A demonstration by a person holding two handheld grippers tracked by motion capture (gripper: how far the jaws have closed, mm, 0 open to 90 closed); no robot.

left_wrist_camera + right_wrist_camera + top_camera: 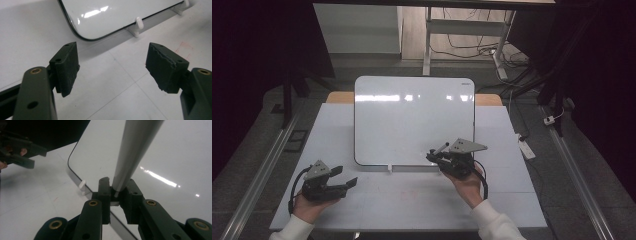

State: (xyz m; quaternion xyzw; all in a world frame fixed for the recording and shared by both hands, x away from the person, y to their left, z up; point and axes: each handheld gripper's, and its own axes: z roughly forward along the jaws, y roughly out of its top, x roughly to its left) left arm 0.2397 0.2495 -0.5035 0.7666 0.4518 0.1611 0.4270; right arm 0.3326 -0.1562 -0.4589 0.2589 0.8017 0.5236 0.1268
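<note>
Right gripper [435, 154] clamped on marker [132, 155], long axis aimed far-left over whiteboard [412, 120] near-right corner; left gripper [343, 178] wide, empty, well left.

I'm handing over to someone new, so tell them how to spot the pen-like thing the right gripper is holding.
Find the glossy white rectangular whiteboard propped on the pale table. At its lower right corner the right gripper is shut on a slim grey marker, slanting over the board. It is the one slender stick there; the left gripper is open, holding nothing.
</note>
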